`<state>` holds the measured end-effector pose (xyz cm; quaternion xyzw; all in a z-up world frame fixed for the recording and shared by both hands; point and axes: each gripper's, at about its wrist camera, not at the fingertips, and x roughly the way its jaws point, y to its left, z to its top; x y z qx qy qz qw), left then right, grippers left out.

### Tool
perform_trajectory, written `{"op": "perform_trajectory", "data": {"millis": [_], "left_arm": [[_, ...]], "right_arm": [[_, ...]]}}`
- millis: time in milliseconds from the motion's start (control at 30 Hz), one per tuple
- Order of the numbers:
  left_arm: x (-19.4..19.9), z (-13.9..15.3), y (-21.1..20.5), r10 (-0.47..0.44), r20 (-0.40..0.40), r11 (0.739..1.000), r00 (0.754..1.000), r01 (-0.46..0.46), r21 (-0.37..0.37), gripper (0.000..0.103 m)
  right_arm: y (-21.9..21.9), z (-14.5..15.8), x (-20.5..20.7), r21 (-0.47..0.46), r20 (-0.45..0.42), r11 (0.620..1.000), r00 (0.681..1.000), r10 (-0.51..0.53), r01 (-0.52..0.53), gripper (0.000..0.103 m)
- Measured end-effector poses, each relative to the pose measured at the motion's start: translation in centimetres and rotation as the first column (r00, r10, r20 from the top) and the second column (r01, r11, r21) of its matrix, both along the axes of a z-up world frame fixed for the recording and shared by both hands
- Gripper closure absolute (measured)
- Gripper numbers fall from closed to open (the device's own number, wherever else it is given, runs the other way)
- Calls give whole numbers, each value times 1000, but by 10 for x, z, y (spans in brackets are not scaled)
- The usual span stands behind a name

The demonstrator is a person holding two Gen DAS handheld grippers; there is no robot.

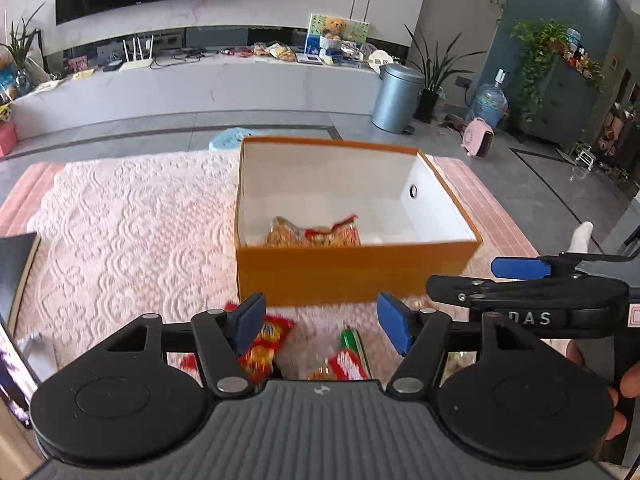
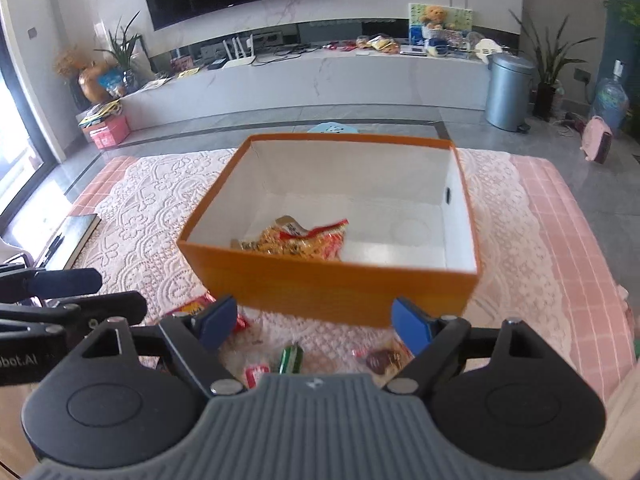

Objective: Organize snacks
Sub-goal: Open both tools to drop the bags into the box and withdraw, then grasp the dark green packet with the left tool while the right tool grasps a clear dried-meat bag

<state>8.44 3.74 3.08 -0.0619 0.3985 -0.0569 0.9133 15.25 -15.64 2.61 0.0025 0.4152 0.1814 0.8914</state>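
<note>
Midway through packing: one snack bag (image 2: 298, 240) already in the orange box (image 2: 332, 288), several packets (image 1: 264, 344) loose on the bench (image 1: 120, 220) just before it. Left claw (image 1: 322, 322) and right claw (image 2: 316, 322) both wide open, holding nothing. Next, probably: lower onto a blurred packet, close, lift into box.

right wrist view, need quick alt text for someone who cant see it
An open orange box sits on a lace-covered table, one snack packet inside. The open right gripper hovers over loose snacks before it.
</note>
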Motion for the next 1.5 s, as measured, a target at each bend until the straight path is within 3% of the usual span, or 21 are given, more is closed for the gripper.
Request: {"op": "perform_trajectory", "data": {"millis": [367,700,967,1133,1233,1300,1400,1467,1500], "left_arm": [[-30,-43,30,17,-68,998,998,-21,-60,26],[-36,-80,41,36,-138,998,990,-41,-40,26],[-24,-89,40,-30,-78,995,997,37,92,20],[-17,-98,33,-106,-63,966,992,117,231,19],[-17,-105,29,-156,-101,945,983,178,276,19],[-16,-111,32,-164,-150,950,975,197,242,19],[-16,-119,41,-136,-202,971,970,171,165,29],[-17,-124,47,-127,-220,981,967,155,116,47],[-17,-126,49,-133,-227,983,965,157,93,51]], "right_arm": [[-13,-38,-65,37,43,999,998,-41,39,21],[18,-75,-77,7,15,998,998,63,-63,24],[46,-92,-70,-53,7,985,986,168,-167,28],[57,-100,-59,-50,-30,983,984,175,-176,31],[65,-103,-58,-56,-34,974,975,219,-221,32],[71,-105,-60,-64,-33,965,967,251,-253,37],[79,-110,-62,-71,-44,952,954,295,-298,41],[85,-115,-64,-79,-47,941,944,326,-329,43],[87,-116,-65,-87,-45,935,939,342,-345,44]]}}
